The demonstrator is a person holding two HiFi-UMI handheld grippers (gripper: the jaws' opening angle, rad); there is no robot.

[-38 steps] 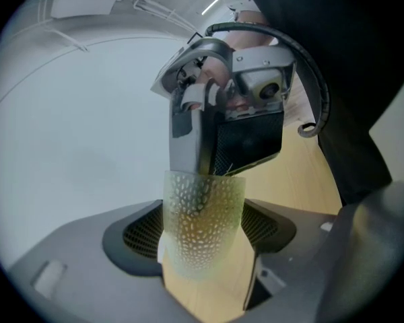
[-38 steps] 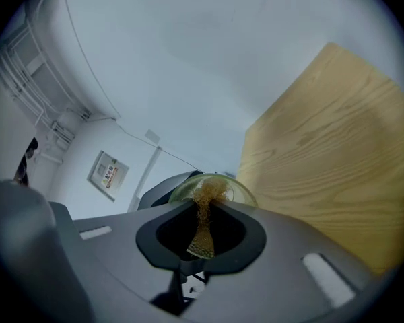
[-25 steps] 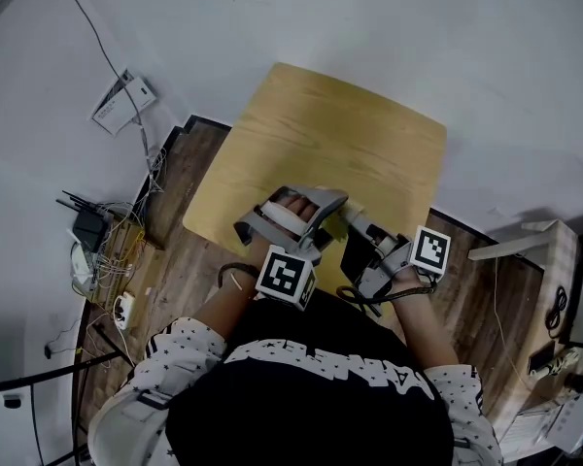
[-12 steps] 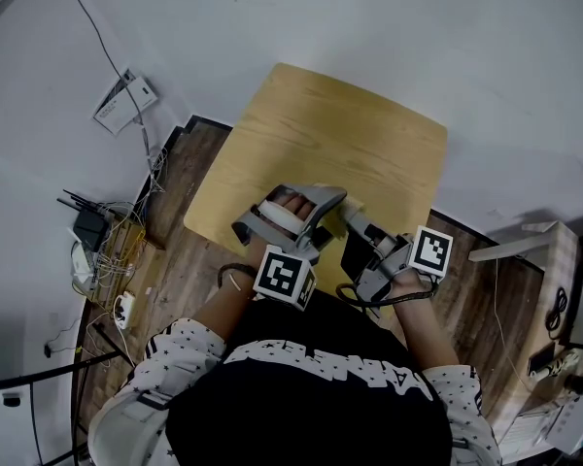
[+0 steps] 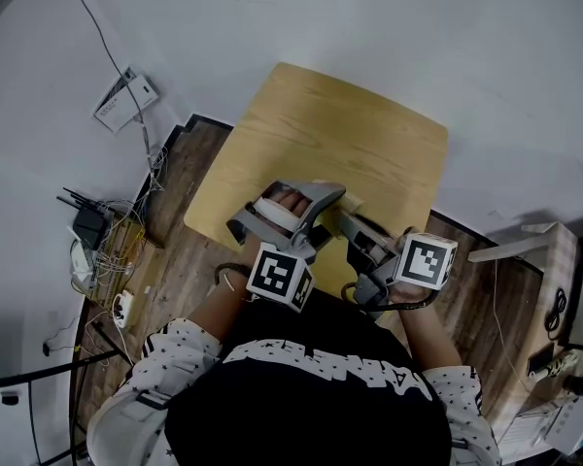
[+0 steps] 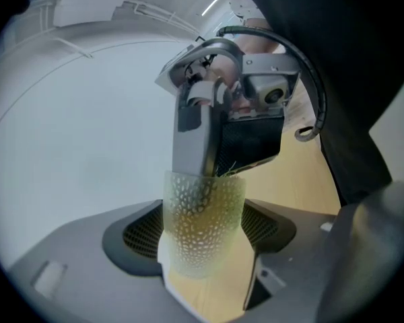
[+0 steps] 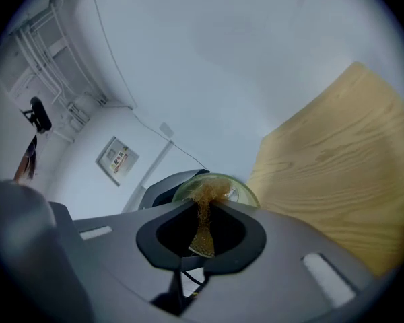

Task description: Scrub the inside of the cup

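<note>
1. Now gripping the cup [image 6: 203,207] in the left gripper [image 6: 200,235], jaws wide around it, over the wooden table [image 5: 369,153].
2. Pinching a golden scrubber [image 7: 204,214] in the right gripper [image 7: 202,239], jaws closed on it, far end inside the cup.

A light wooden desk [image 5: 360,144] with rounded corners stands on a dark wood-plank floor [image 5: 180,212], with white surfaces [image 5: 466,47] all around. At the left a black router [image 5: 89,227] sits among tangled cables [image 5: 117,260]. A leaflet [image 5: 123,100] lies near a thin cord [image 5: 92,32]. Strip lights [image 6: 212,5] glow on the ceiling.
</note>
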